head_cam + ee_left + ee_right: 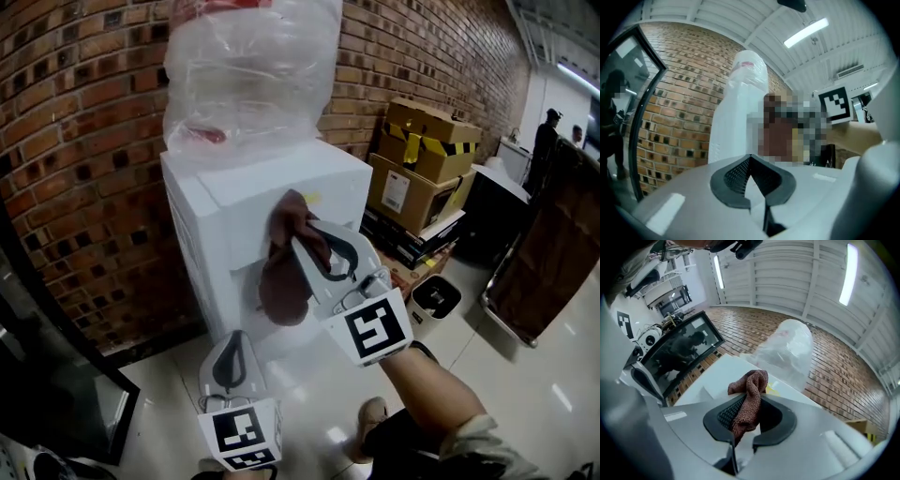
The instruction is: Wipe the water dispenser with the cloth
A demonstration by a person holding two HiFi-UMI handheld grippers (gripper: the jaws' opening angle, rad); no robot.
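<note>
The white water dispenser stands against the brick wall, with its bottle on top wrapped in clear plastic. My right gripper is shut on a brown cloth, which hangs against the dispenser's upper front. In the right gripper view the cloth bunches up between the jaws of the right gripper, with the dispenser top just beyond. My left gripper hangs lower, in front of the dispenser's base, with nothing in it. In its own view the left gripper's tips meet.
Stacked cardboard boxes stand right of the dispenser, with a small white bin on the floor in front of them. A dark glass-door frame runs along the left. The person's shoe is on the shiny floor below.
</note>
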